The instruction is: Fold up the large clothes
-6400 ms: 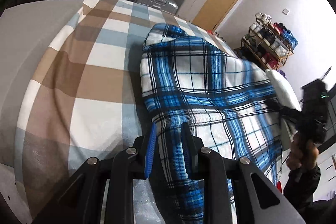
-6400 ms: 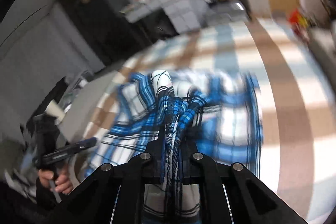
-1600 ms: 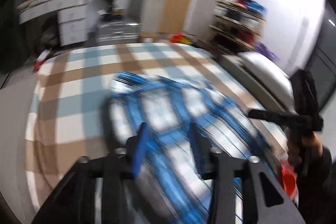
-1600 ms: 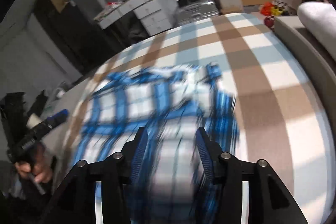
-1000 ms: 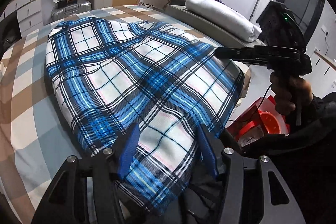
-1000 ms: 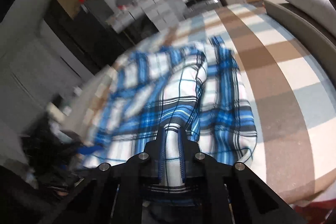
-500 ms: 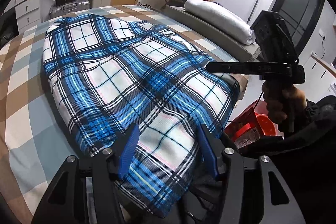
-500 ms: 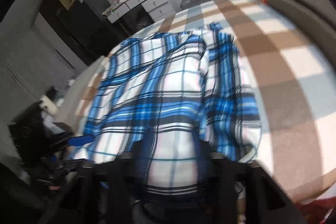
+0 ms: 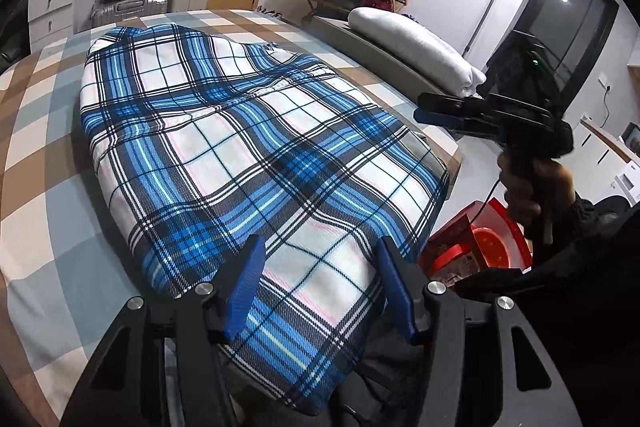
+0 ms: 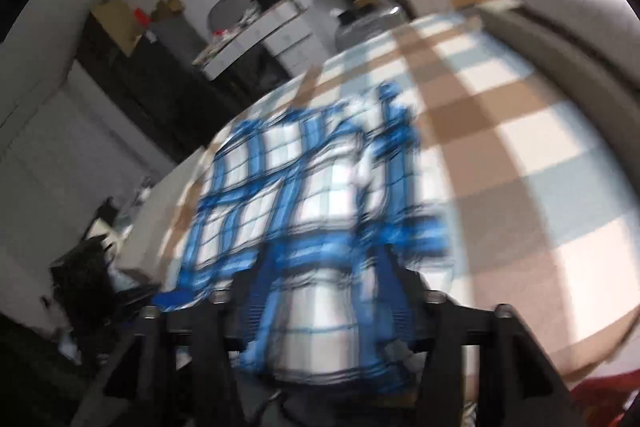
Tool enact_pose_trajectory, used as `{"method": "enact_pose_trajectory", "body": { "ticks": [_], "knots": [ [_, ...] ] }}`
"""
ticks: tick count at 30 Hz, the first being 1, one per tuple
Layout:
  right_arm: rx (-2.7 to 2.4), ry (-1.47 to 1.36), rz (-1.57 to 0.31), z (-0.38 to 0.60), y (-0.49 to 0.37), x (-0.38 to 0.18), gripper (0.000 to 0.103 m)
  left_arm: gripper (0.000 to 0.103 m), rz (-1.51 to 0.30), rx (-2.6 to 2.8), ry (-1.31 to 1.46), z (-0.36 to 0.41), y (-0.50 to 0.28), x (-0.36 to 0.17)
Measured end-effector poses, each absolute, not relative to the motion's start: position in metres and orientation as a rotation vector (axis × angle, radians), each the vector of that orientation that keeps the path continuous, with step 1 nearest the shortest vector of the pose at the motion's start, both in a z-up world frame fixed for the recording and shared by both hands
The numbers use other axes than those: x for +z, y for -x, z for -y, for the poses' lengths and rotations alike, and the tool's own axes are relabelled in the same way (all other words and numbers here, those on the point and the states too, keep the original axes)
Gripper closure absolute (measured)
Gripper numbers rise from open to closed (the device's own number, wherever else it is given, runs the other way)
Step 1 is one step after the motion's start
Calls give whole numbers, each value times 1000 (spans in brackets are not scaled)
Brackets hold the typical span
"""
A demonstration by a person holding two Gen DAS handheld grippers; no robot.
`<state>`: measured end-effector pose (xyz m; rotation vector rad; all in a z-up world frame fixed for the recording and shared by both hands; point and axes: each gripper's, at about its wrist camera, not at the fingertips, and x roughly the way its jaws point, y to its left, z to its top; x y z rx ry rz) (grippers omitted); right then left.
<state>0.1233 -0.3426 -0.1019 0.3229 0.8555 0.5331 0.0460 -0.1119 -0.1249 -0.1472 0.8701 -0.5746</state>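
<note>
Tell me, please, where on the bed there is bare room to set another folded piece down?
Bare checked brown-and-blue bedsheet runs along the far side of the blue plaid garment, from the near edge up toward the silver suitcase. A narrower strip lies between the garment and the grey bed rail under the white pillow. The near corner by the red bin is crowded.
</note>
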Motion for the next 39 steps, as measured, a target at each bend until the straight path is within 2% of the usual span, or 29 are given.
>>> {"method": "enact_pose_trajectory", "body": {
  "ticks": [6,7,8,9,10,11,15,16,17,18,19,20,24,28,30,31,32,33,36,37,38,39],
  "knots": [
    [482,-345,-942,340,-137,-130,49,51,-864,-572,169,109,-43,-127],
    [500,-347,-943,337,-138,-132,51,51,-864,-573,167,108,-45,-127],
    [522,-335,-944,330,-137,-131,68,51,-865,-573,165,108,-45,-127],
    [558,-324,-946,325,-135,-129,78,51,-867,-573,162,108,-44,-127],
    [608,-330,-944,321,-133,-126,97,51,-867,-573,161,108,-44,-127],
    [642,-326,-952,317,-132,-124,98,51,-868,-572,162,107,-44,-127],
    [607,-237,-1033,316,-137,-133,98,51,-862,-586,183,105,-45,-129],
    [607,-236,-1040,318,-138,-130,94,50,-863,-589,182,104,-46,-129],
    [604,-232,-1031,322,-141,-124,79,50,-865,-589,180,104,-46,-129],
    [587,-225,-1015,325,-143,-119,69,50,-869,-588,176,104,-46,-129],
    [569,-223,-987,329,-147,-113,47,50,-870,-588,175,104,-46,-128],
    [576,-245,-952,335,-152,-106,35,50,-870,-589,173,104,-46,-128],
    [571,-348,-913,340,-192,-103,35,50,-870,-590,178,104,-47,-128],
    [561,-451,-984,321,-239,-121,36,50,-868,-575,168,106,-45,-127],
    [572,-405,-992,304,-247,-122,49,50,-863,-566,164,107,-43,-127],
    [598,-350,-986,289,-250,-119,67,50,-862,-564,167,106,-43,-128],
    [637,-323,-977,279,-248,-115,90,50,-862,-561,172,106,-43,-128],
    [689,-299,-968,271,-247,-112,94,50,-862,-560,175,106,-43,-129],
    [671,-235,-992,261,-252,-116,94,50,-861,-561,175,106,-43,-129],
    [633,-231,-1017,265,-254,-122,92,50,-861,-561,176,107,-43,-129],
    [583,-242,-1062,271,-258,-130,83,50,-862,-561,177,108,-43,-129],
    [590,-274,-1062,277,-257,-131,84,50,-865,-560,177,108,-44,-129]
  ]
}}
